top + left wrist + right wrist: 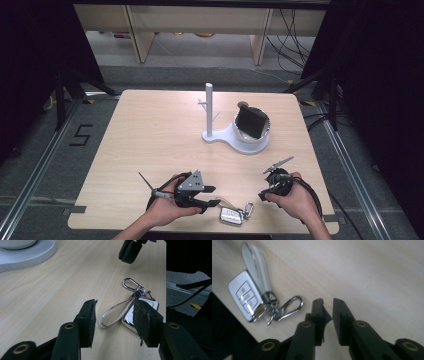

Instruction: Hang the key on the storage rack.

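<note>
A white car key fob point(231, 216) with a white strap loop and a silver carabiner point(248, 207) lies flat near the table's front edge, between my two hands. My left gripper point(216, 196) is open just left of it. In the left gripper view its jaws point(115, 303) straddle the strap loop point(112, 312) without touching, and the right jaw hides part of the fob point(150, 303). My right gripper point(262, 195) hovers to the right of the fob. Its jaws point(328, 301) stand a narrow gap apart with nothing between them, a little beside the carabiner point(290, 306) and fob point(245, 296).
A white stand point(209, 107) with an upright post and a round dish holding a black object point(251, 122) sits at the table's far middle. The light wooden table point(150, 130) ends right beside the fob. My right gripper point(130, 251) also hangs at the top of the left gripper view.
</note>
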Demonstrator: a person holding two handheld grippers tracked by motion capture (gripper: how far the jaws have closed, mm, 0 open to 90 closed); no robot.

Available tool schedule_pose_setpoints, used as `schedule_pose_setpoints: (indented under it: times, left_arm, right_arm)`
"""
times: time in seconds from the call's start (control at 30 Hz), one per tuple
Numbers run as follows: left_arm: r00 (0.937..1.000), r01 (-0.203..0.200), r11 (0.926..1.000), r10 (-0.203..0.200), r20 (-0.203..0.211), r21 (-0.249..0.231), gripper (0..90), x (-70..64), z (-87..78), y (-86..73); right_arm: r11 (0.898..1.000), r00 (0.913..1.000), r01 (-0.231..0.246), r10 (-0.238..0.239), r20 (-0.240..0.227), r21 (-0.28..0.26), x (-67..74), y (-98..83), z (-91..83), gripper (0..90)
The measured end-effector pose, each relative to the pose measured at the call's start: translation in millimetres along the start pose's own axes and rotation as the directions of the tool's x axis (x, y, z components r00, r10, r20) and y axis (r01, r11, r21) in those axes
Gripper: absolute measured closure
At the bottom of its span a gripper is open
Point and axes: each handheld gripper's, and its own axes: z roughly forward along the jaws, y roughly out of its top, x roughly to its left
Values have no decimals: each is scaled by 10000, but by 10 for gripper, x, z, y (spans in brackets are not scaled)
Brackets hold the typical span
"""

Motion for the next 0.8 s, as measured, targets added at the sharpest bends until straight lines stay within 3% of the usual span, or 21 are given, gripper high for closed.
schedule_pose_setpoints:
  times: [0.03, 0.07, 0.27, 0.3, 0.37, 0.47, 0.53, 0.57, 0.8]
  left_arm:
    - [9999, 19, 10000, -20, -141, -49, 546, -6, 9, -5]
    - [10000, -11, 10000, 11, 21, 50, 564, 9, 8, -7]
    - [9994, 48, 9990, -32, -359, 442, 770, 65, 16, -25]
    - [9993, 221, 9991, -210, -303, 356, 803, 76, 40, -33]
    - [9983, 310, 9983, -285, -505, 492, 838, 106, 88, -50]
    - [9973, 531, 9974, -505, -530, 481, 847, 134, 174, -67]
    - [9971, 439, 9966, -393, -655, 699, 847, 157, 209, -69]
    - [9969, 539, 9970, -505, -606, 550, 847, 156, 239, -73]
    - [9970, 471, 9949, -414, -655, 889, 841, 206, 299, -81]
  right_arm:
    - [9994, 9995, -306, 307, -27, 188, 41, -19, -3, 863]
    - [9994, 9998, -206, 208, -76, 278, 50, -34, 8, 881]
    - [9941, 9990, -210, 250, -369, 1064, 190, -115, 93, 900]
    - [9928, 9984, -20, 86, -551, 1195, 222, -122, 107, 900]
    - [9897, 9969, -155, 262, -736, 1422, 292, -128, 126, 900]
    - [9850, 9949, -179, 346, -948, 1716, 372, -128, 169, 900]
    - [9836, 9930, 177, 37, -1184, 1793, 381, -131, 196, 900]
    - [9833, 9930, 94, 122, -1172, 1817, 394, -127, 205, 900]
    - [9770, 9914, 392, -118, -1304, 2098, 433, -139, 251, 900]
